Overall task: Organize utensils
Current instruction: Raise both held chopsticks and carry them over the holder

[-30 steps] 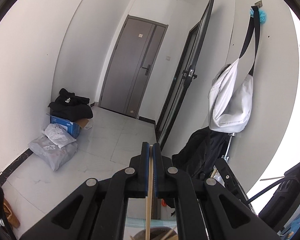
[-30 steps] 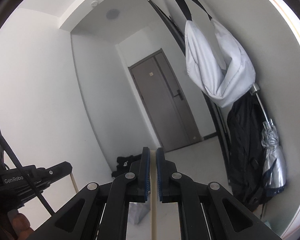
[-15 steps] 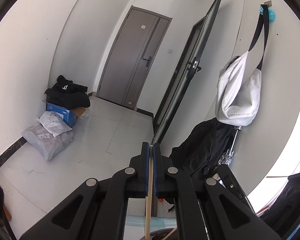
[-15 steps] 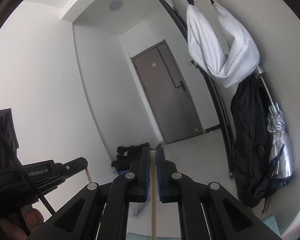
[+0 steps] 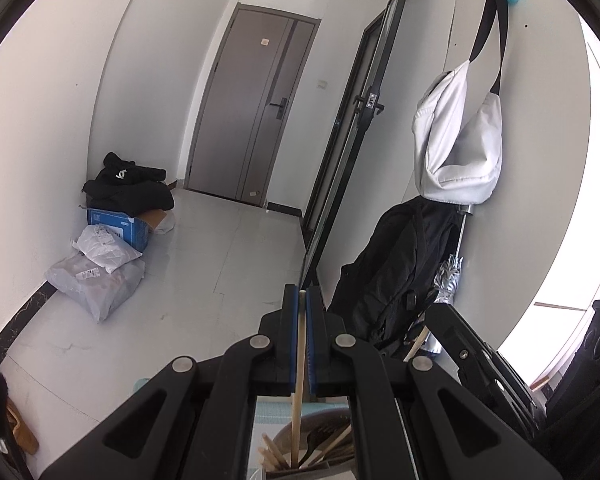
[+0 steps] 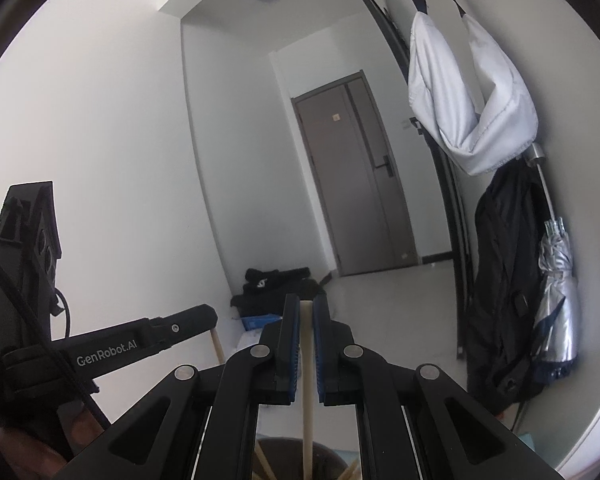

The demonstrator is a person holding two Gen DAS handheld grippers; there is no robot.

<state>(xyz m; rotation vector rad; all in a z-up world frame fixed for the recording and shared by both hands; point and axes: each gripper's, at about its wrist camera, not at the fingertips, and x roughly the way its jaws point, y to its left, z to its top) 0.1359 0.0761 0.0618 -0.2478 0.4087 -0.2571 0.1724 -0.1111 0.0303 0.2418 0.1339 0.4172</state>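
Note:
My left gripper (image 5: 302, 296) is shut on a thin wooden chopstick (image 5: 298, 404) that hangs down into a round utensil holder (image 5: 332, 416), where other wooden sticks and dark utensils stand. My right gripper (image 6: 306, 306) is shut on a pale chopstick (image 6: 307, 396) whose lower end reaches into the dark holder (image 6: 320, 450) below. In the right wrist view the left gripper (image 6: 140, 342) shows at the left with its stick end (image 6: 218, 346) hanging under it. The right gripper's black body (image 5: 472, 354) shows at the right of the left wrist view.
Beyond lie a tiled floor (image 5: 204, 272), a grey door (image 5: 256, 112) and a black-framed glass door (image 5: 356, 128). Bags and a blue box (image 5: 116, 228) sit by the left wall. A white bag (image 5: 456, 144), black backpack (image 5: 392, 272) and silver umbrella (image 6: 556, 300) hang at right.
Both grippers have sunk with their chopsticks, so the room slides up in both views and the utensil holder rises into view at the bottom of each.

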